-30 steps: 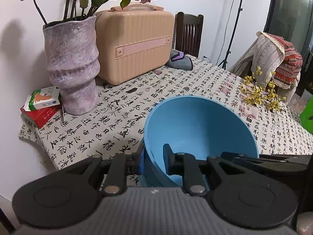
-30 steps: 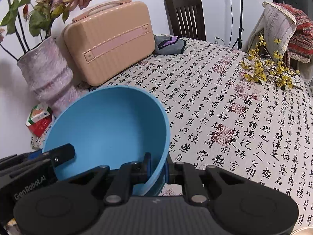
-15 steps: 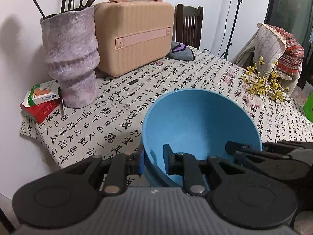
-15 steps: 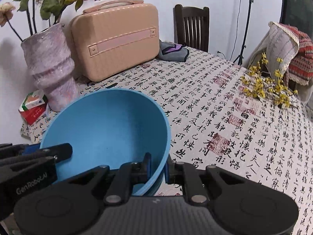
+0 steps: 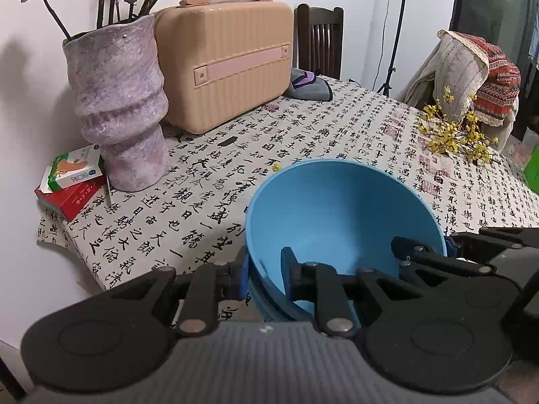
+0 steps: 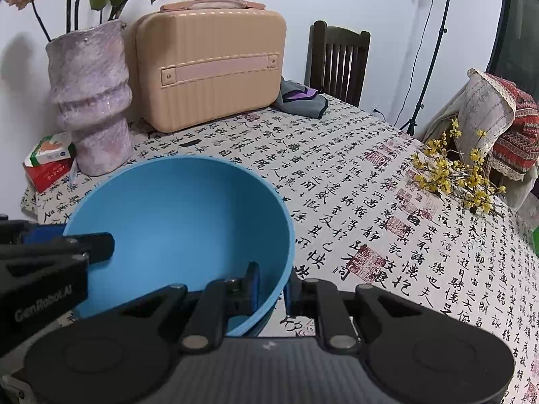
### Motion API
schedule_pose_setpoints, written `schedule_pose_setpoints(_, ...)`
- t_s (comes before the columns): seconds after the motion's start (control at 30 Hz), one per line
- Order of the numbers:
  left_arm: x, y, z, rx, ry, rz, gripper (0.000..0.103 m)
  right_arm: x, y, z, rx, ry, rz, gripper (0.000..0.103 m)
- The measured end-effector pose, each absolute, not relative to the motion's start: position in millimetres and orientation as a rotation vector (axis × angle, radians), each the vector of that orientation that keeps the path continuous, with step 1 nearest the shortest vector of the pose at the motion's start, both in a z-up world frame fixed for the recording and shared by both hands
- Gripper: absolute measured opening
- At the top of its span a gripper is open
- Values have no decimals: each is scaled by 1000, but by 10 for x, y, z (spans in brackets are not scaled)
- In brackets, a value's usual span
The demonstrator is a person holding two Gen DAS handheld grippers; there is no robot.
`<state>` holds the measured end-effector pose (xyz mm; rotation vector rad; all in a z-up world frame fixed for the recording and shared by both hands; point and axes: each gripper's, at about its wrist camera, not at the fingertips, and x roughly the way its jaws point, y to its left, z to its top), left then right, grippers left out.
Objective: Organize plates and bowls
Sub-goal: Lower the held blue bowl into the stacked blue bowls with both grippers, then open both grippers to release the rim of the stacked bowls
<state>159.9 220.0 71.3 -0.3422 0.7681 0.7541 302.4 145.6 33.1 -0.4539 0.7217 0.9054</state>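
A large blue bowl [image 5: 340, 208] is held between both grippers above the near part of the table; it also shows in the right wrist view [image 6: 182, 215]. My left gripper [image 5: 264, 271] is shut on the bowl's left rim, one finger outside and one inside. My right gripper [image 6: 271, 282] is shut on the bowl's right rim in the same way. Each gripper shows in the other's view, the right one [image 5: 448, 249] and the left one [image 6: 64, 239]. A second blue rim seems to sit under the bowl; I cannot tell what it is.
On the calligraphy-print tablecloth [image 5: 303, 134] stand a purple-grey vase [image 5: 118, 107] with flowers, a beige case [image 5: 222, 64], small boxes [image 5: 72, 181], a grey cloth [image 5: 308, 84] and yellow flower sprigs [image 5: 454, 134]. A wooden chair [image 6: 337, 60] and a draped chair [image 6: 498, 121] stand behind.
Both grippers have moved with the bowl, and the views have shifted so the vase and case sit lower and closer. The grips on the rim are unchanged.
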Motion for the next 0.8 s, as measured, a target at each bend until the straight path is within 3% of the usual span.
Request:
schedule_pose_setpoints(0.33, 1616, 2211, 661, -307, 777, 744, 19, 3031, 1473, 251, -460, 724, 898, 14)
schedule_pose_setpoints(0.53, 1604, 2265, 647, -328, 772, 737, 26, 3084, 1464, 234, -431, 754, 895, 17)
schedule_pose_setpoints(0.73, 1543, 2357, 644, -381, 769, 744, 41, 3235, 1359, 262, -322, 818, 908, 28)
schedule_pose_setpoints(0.8, 1516, 2373, 662, -390, 764, 740, 58, 3280, 1300, 283, -283, 837, 908, 37)
